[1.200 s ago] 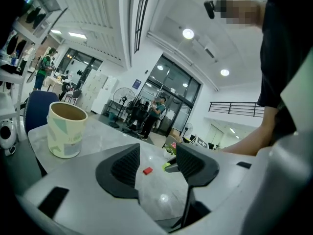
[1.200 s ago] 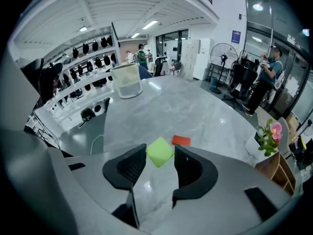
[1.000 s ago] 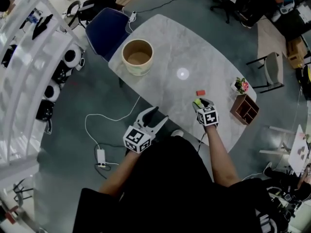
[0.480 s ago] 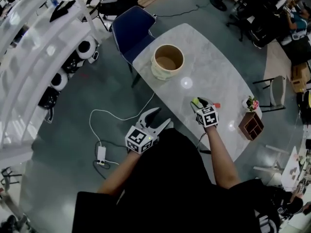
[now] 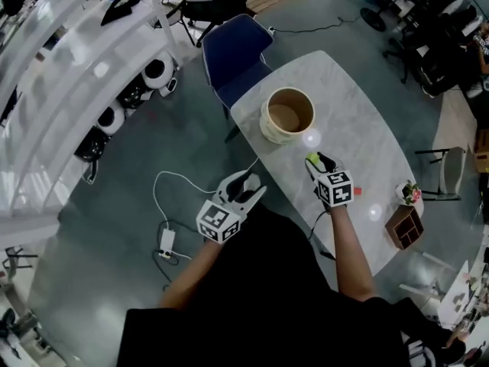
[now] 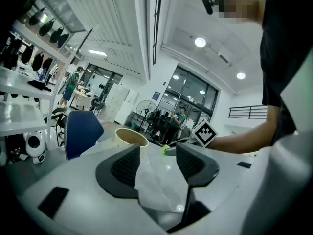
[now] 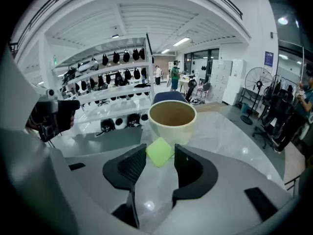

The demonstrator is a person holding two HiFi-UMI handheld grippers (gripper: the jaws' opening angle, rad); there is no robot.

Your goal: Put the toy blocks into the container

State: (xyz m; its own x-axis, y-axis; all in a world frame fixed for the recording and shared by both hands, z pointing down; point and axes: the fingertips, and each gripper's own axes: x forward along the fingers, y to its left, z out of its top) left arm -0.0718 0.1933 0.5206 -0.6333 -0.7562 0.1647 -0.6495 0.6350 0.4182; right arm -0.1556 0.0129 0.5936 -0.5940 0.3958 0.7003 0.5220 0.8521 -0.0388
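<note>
**While a Green Block Hangs Just Short of the Pot**

Nearest the person, the left gripper point(image 5: 250, 186) holds its jaws apart on nothing, beside the marble table point(image 5: 359, 136). A red speck point(image 5: 357, 192), perhaps another block, lies by the right wrist. Farther out, the right gripper point(image 5: 319, 161) pinches a green toy block point(image 7: 159, 151) just before the cream container point(image 7: 172, 126).

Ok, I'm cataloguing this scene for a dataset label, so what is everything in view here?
table: one, white marble, centre
container: one, cream, table's far end
green block: one, between the right tool's jaws
red block: one, on the table by the right tool
wooden box: one, brown, table's right edge
flower pot: one, pink blooms, beside the box
chair: one, blue, beyond the table
cable: one, white, floor
shelves: white, left
left tool: open, empty
right tool: gripping the green block
</note>
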